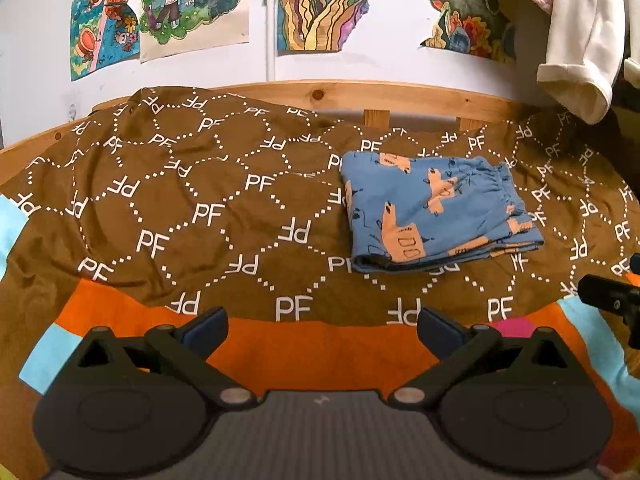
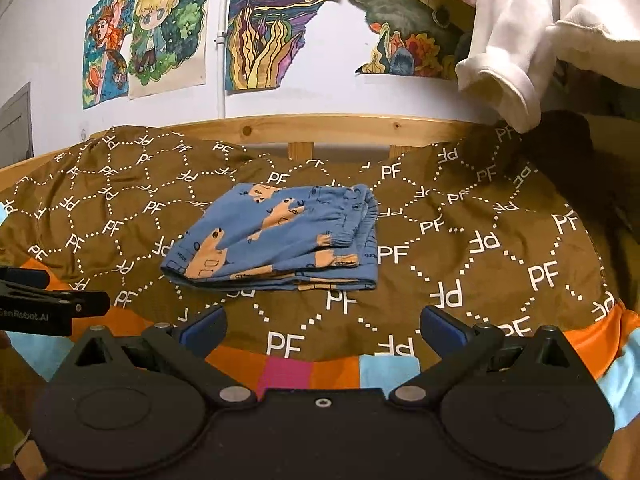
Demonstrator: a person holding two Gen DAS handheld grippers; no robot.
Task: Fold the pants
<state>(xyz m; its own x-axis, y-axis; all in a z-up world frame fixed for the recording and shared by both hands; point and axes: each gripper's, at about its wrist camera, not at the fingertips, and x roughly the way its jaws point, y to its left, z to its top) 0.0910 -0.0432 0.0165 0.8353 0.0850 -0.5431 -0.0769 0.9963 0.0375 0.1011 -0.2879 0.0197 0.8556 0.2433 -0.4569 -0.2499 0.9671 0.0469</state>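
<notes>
nearest in each wrist view are the black linkages and blue-padded fingers of the tool itself. the left gripper point(image 1: 322, 330) has its jaws spread wide with nothing between them, hanging over the orange band of the bedspread point(image 1: 208, 184). the right gripper point(image 2: 323, 330) is the same: jaws wide apart and empty, above the pink and orange patches at the near edge. in the right wrist view the other tool's black body shows at the left edge and carries white lettering that reads "genrobot.ai".

a little further on, the pants point(image 2: 280, 240) lie on the brown part of the bedspread, well apart from both tools. they are blue with tan animal prints and already sit in a compact, roughly square stack, the gathered elastic waistband on the right side and layered edges showing along the near side. judging from that, the fold looks essentially complete.

the cloth looks like thin, soft cotton: light, limp, not fragile, likely to sag and slide open if lifted by one corner. a safer hold would pinch all layers together at the near edge, or at the thicker waistband, with both tools.

the bedspread repeats white "pf" letters inside dotted hexagons, some mirrored. beyond it runs the wooden bed rail point(image 1: 360, 96), then a wall with coloured drawings point(image 2: 272, 32); no writing on them is readable. a white garment point(image 2: 516, 64) hangs at far right.
</notes>
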